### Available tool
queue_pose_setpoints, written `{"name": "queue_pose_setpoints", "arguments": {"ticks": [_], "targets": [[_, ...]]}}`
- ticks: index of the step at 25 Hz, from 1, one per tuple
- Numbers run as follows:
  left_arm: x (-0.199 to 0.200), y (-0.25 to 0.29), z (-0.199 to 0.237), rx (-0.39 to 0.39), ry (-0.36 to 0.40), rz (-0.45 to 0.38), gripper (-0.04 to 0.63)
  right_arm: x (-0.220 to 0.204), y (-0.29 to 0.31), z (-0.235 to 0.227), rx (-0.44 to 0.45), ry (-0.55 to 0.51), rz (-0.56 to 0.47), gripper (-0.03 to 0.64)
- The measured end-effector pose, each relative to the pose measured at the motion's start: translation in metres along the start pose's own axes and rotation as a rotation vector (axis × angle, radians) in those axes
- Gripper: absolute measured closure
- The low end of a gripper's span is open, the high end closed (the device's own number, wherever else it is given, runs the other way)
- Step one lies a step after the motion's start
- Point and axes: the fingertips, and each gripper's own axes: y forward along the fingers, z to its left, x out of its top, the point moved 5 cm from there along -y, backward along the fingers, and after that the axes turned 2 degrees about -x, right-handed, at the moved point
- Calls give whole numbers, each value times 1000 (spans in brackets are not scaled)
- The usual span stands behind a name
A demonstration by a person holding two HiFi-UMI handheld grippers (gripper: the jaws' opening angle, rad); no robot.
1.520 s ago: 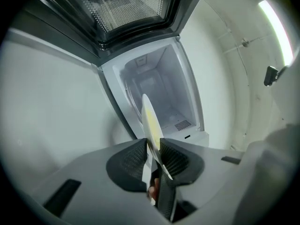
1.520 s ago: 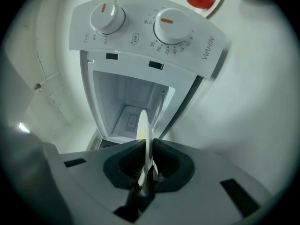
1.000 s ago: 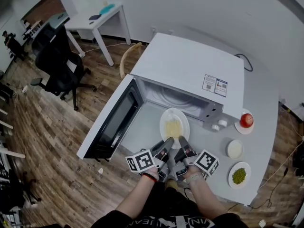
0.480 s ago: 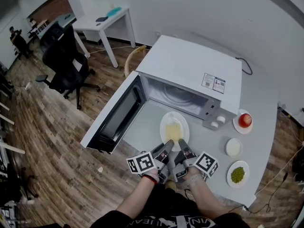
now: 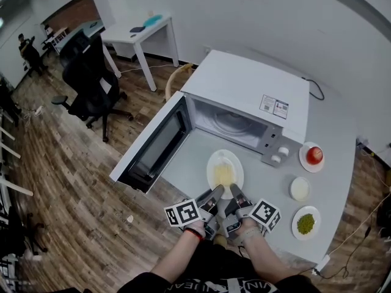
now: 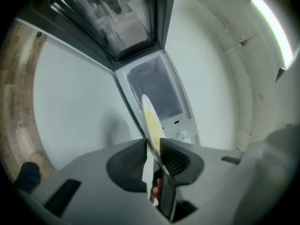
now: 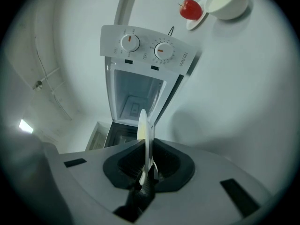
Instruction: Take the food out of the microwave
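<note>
A white plate point(image 5: 225, 174) with yellow food hangs over the grey table point(image 5: 330, 133), in front of the open white microwave point(image 5: 250, 90). My left gripper point(image 5: 215, 193) is shut on the plate's near rim from the left, and my right gripper point(image 5: 233, 193) is shut on it from the right. In the left gripper view the plate point(image 6: 150, 121) stands edge-on, pinched between the left gripper point(image 6: 153, 144) pads. In the right gripper view the right gripper point(image 7: 147, 146) clamps the plate's rim point(image 7: 142, 123) below the microwave's cavity point(image 7: 136, 100).
The microwave door point(image 5: 156, 144) hangs open to the left, out past the table edge. To the right stand a saucer with a red fruit point(image 5: 314, 155), a white bowl point(image 5: 301, 190) and a dish of green peas point(image 5: 305, 224). A black office chair point(image 5: 91, 84) stands on the wooden floor.
Both grippers have drawn the plate back toward me, farther out from the microwave's mouth. The grip on the rim is unchanged.
</note>
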Motion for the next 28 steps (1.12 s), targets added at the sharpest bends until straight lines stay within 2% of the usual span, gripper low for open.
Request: {"name": "queue_pose_setpoints", "arguments": {"ticks": [28], "targets": [[-62,-54,-9,36,-24,-22,506,-42,-62,-18,-22,8,44,563]]}}
